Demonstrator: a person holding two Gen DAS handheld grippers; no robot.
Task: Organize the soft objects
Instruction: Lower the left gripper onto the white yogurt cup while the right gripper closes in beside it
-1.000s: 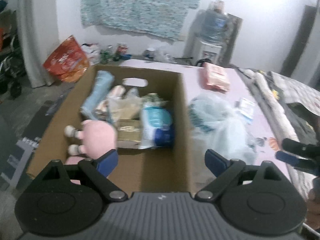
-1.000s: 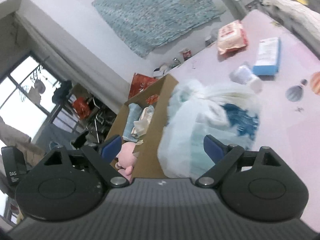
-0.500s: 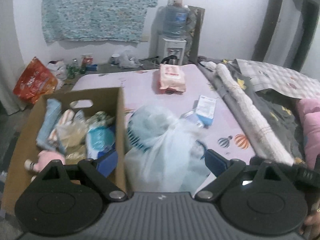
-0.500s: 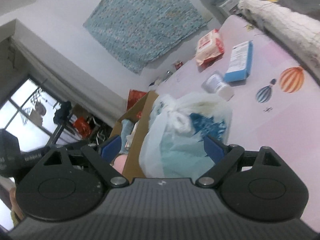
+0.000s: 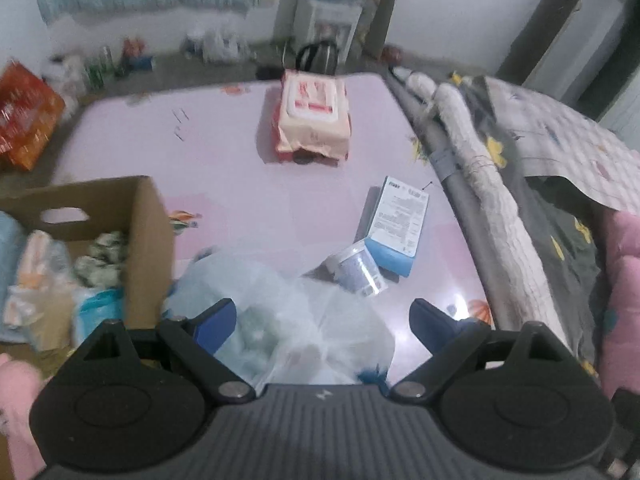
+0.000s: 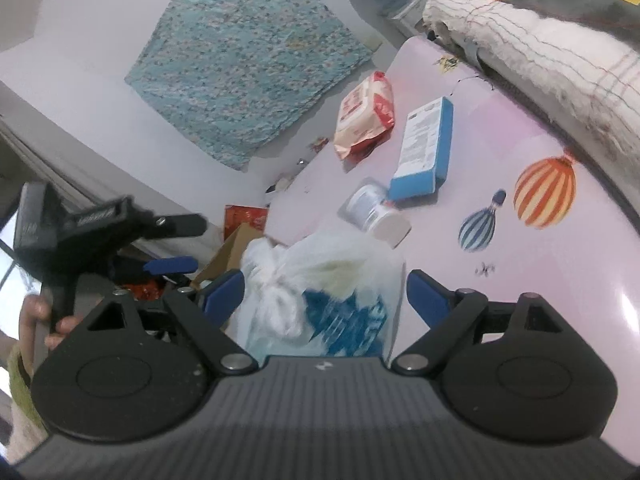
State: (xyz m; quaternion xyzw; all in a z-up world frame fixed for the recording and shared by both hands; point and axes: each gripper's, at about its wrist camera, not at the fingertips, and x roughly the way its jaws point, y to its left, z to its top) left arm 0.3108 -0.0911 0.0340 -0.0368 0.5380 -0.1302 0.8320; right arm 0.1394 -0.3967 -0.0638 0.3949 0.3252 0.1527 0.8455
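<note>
Tools frame a knotted plastic bag (image 6: 320,292), its contents blurred. Right tool (image 6: 325,294) is closing without touching it; left tool (image 5: 323,320) gapes wide.

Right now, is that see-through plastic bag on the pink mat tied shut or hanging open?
Tied shut. The plastic bag has its top gathered into a white knot, and the blue and pale contents stay bundled inside.
</note>
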